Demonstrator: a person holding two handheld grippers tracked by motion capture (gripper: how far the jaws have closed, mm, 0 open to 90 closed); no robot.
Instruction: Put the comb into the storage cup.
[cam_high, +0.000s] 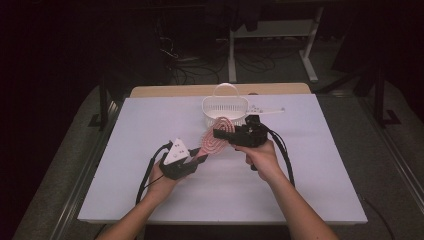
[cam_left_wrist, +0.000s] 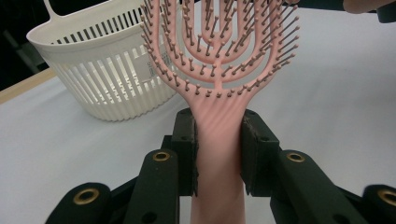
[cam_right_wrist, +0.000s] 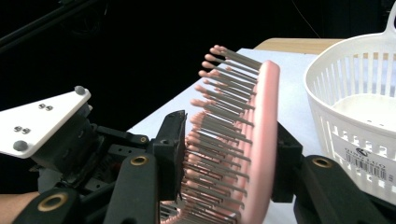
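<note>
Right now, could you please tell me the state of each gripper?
Left gripper: shut on the handle of the pink plastic vented hairbrush.
Right gripper: shut on the brush's head, bristles to back.

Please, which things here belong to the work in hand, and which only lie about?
In the work:
pink hairbrush, handle clamped in the left gripper, head between the right gripper jaws
white slatted basket, close behind the brush

Lying about:
white flat piece to the right of the basket
cables on the floor
</note>
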